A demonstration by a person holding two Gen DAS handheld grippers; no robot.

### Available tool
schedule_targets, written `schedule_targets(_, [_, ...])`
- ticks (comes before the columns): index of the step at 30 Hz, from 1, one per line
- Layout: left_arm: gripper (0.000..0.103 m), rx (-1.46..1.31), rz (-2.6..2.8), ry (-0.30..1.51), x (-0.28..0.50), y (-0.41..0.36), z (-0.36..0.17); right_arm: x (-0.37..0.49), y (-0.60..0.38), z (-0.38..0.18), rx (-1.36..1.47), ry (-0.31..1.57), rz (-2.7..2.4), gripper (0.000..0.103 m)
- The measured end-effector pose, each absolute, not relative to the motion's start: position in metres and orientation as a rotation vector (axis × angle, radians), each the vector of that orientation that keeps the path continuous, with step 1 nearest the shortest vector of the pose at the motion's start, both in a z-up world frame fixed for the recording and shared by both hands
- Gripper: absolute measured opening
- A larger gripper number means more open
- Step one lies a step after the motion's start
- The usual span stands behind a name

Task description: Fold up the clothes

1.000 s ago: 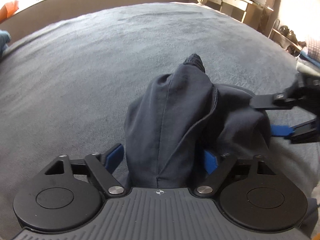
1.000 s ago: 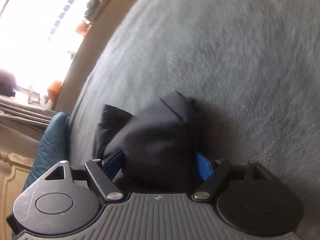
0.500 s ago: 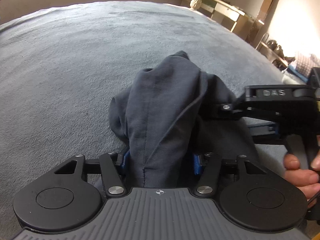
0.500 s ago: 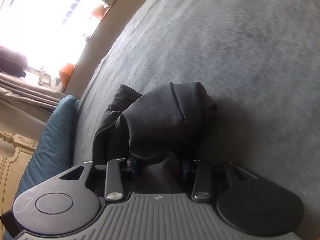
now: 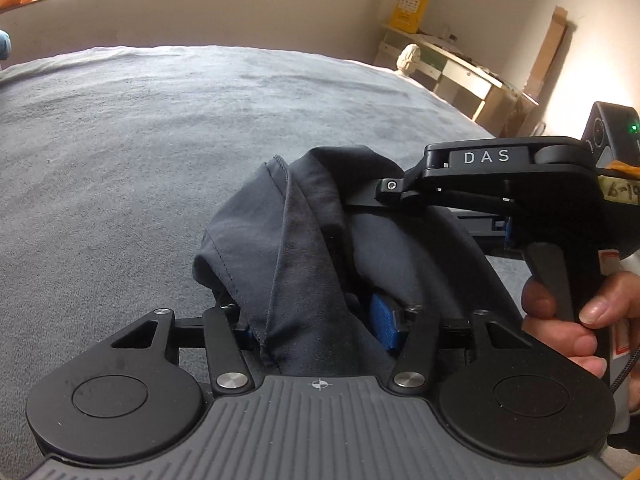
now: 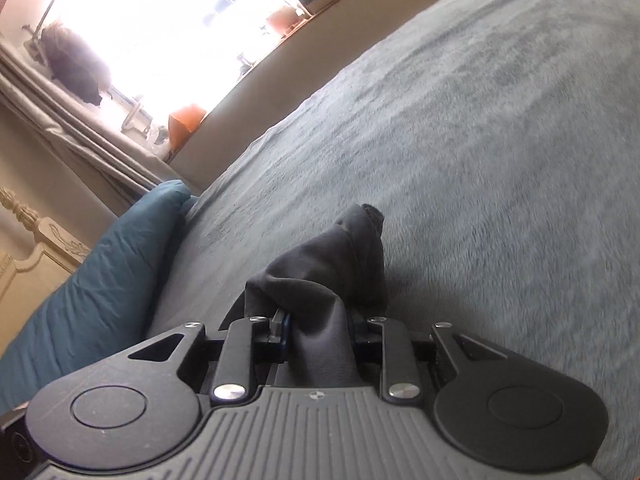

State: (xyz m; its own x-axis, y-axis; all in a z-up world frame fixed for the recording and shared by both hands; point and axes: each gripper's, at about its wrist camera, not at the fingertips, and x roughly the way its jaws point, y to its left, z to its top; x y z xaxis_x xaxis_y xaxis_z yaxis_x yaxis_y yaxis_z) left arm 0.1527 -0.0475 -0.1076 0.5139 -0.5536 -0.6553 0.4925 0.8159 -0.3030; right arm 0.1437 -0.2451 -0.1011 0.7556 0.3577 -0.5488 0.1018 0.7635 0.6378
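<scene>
We hold a dark grey garment bunched up above a grey fleece bedspread. Our left gripper pinches a thick fold of the cloth between its blue pads. Our right gripper, whose jaws have just been closing, clamps another fold of the same garment, which rises in a peak ahead of it. In the left wrist view, our right hand grips that tool's handle close alongside. A teal pillow lies at the bed's edge.
</scene>
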Motion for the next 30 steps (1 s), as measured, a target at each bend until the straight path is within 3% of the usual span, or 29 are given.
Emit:
schedule_targets(2, [0.055,-0.1,-0.618,0.841,0.155,-0.045,-0.112,0.147,-0.247,-0.11,0.666,0.746,0.093,0.03])
schedule_targets(4, [0.058,-0.106,-0.612,0.849,0.155,-0.044,-0.113,0.144,-0.262,-0.126,0.774,0.785,0.059,0.046])
schedule_targets(6, [0.062,-0.1,-0.61,0.851,0.153,-0.043,-0.112,0.133,-0.278,-0.13,0.901,0.777,0.055,0.049])
schedule_targets(10, [0.07,-0.095,-0.594,0.866,0.153,-0.04,-0.111,0.098,-0.288,-0.102,0.839,0.732,-0.003,0.066])
schedule_targets(12, [0.072,-0.093,-0.58,0.877,0.154,-0.039,-0.111,0.079,-0.281,-0.085,0.793,0.722,0.028,0.069])
schedule_targets(19, [0.075,-0.038,-0.519,0.901,0.147,-0.037,-0.106,0.036,-0.219,-0.043,0.542,0.785,0.204,0.069])
schedule_targets(25, [0.074,0.0,-0.475,0.912,0.146,-0.027,-0.098,0.034,-0.19,-0.038,0.449,0.853,0.209,0.065])
schedule_targets(30, [0.074,0.042,-0.469,0.902,0.144,-0.028,-0.096,0.011,-0.196,0.018,0.434,0.806,0.291,0.064])
